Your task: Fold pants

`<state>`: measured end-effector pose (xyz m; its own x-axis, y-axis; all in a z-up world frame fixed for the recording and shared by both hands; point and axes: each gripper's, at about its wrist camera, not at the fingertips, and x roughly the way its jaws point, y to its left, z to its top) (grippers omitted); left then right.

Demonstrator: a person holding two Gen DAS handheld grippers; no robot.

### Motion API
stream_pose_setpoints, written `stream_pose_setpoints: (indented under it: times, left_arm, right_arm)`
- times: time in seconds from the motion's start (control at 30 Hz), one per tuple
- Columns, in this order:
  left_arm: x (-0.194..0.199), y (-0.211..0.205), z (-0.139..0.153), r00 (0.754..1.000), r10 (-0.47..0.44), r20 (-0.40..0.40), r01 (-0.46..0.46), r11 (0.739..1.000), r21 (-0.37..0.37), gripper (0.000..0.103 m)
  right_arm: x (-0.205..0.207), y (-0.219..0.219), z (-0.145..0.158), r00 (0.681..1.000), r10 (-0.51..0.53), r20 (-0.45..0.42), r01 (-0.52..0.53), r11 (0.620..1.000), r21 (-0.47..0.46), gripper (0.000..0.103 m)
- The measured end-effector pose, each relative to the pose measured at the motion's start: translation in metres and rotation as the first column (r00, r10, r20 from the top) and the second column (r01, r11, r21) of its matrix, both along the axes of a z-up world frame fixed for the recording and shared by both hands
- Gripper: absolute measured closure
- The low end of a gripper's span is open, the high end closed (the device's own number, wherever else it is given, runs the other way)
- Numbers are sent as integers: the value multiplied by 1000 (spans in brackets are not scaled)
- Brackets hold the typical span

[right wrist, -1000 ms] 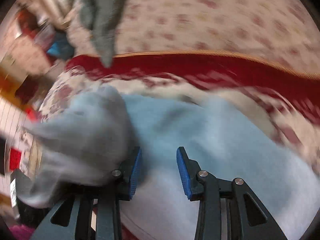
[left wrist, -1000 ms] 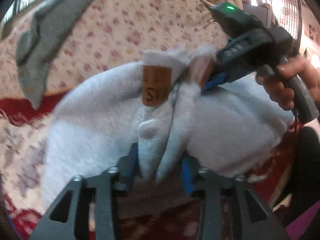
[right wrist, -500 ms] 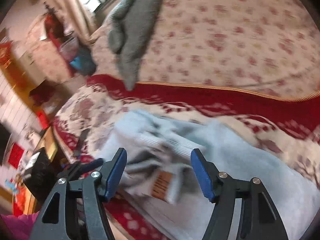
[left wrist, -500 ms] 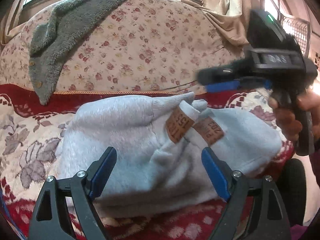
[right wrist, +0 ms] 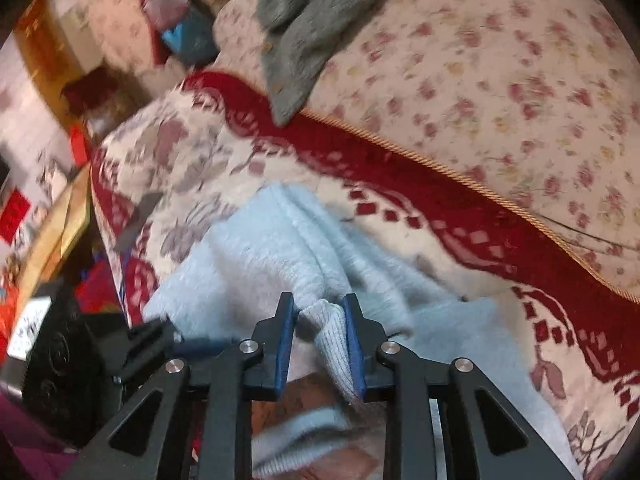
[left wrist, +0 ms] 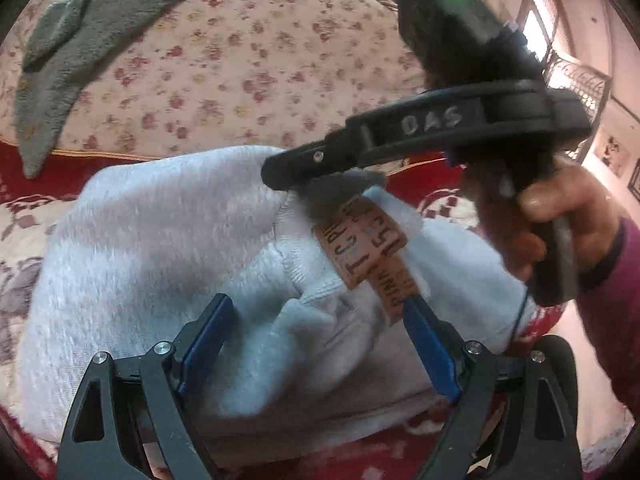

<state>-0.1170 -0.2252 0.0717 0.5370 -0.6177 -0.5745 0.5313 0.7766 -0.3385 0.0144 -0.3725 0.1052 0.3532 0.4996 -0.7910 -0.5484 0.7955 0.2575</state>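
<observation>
Light blue fleece pants (left wrist: 152, 240) lie bunched on the red patterned sofa seat (left wrist: 36, 184); they also show in the right wrist view (right wrist: 264, 256). Two brown leather labels (left wrist: 368, 248) hang at the ribbed cuffs. My left gripper (left wrist: 320, 344) is open, its blue pads either side of a fold of the pants. My right gripper (right wrist: 318, 340) is shut on a ribbed cuff (right wrist: 332, 340) and lifts it; it also shows in the left wrist view (left wrist: 276, 172), above the labels.
A floral sofa back (left wrist: 240, 60) rises behind, with a grey towel (left wrist: 80, 40) draped over it, also in the right wrist view (right wrist: 312, 32). A person's hand (left wrist: 552, 220) grips the right tool. Cluttered furniture (right wrist: 48, 160) stands left of the sofa.
My right gripper has come down onto the ribbed cuff, closed on it and raised it. My left gripper has stayed open and moved closer into the pants.
</observation>
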Motion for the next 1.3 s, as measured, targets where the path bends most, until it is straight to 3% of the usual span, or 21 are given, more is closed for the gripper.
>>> stream_pose_setpoints:
  times: [0.1,0.17,0.3,0.4,0.5,0.57,0.7,0.83,1.17,1.3]
  left_arm:
    - [4,-4,-8,1000,-11,-27,10,1000,-8,17]
    - [3,-6,-16,999,-25,-48,24,1000,-7,17]
    - [-8,-13,-21,999,-51,-5,51,997,55,17]
    - [-11,-11,-17,999,-30,-13,30,999,42,17]
    - [-9,-7,-6,1000,2,-3,-2,1000,17,17]
    - [-8,-5,1,1000,10,8,-10,1000,1,16]
    - [-9,-7,6,999,34,11,-35,999,25,16]
    - [-11,-17,8,996,91,11,-92,989,119,16]
    - [-15,-47,17,990,138,24,-140,972,187,15]
    - [-15,-61,20,991,127,29,-130,971,199,15]
  right_arm:
    - [3,-4,-15,999,-31,-19,31,999,-5,78]
    - [3,0,-34,999,-50,19,51,998,-31,77]
    - [6,-17,-53,991,-136,-14,137,987,89,69]
    - [-2,-30,-40,988,-144,-61,152,974,169,61]
    - [-21,-36,-24,987,-161,-23,163,975,149,45]
    - [-36,-39,-17,986,-166,8,164,980,116,40]
    - [-53,-51,-28,979,-204,3,203,979,26,39]
    - [-72,-79,-23,962,-271,-6,271,959,80,39]
    - [-128,-123,-3,910,-409,61,403,911,90,26]
    - [-148,-142,-3,889,-456,42,447,885,128,21]
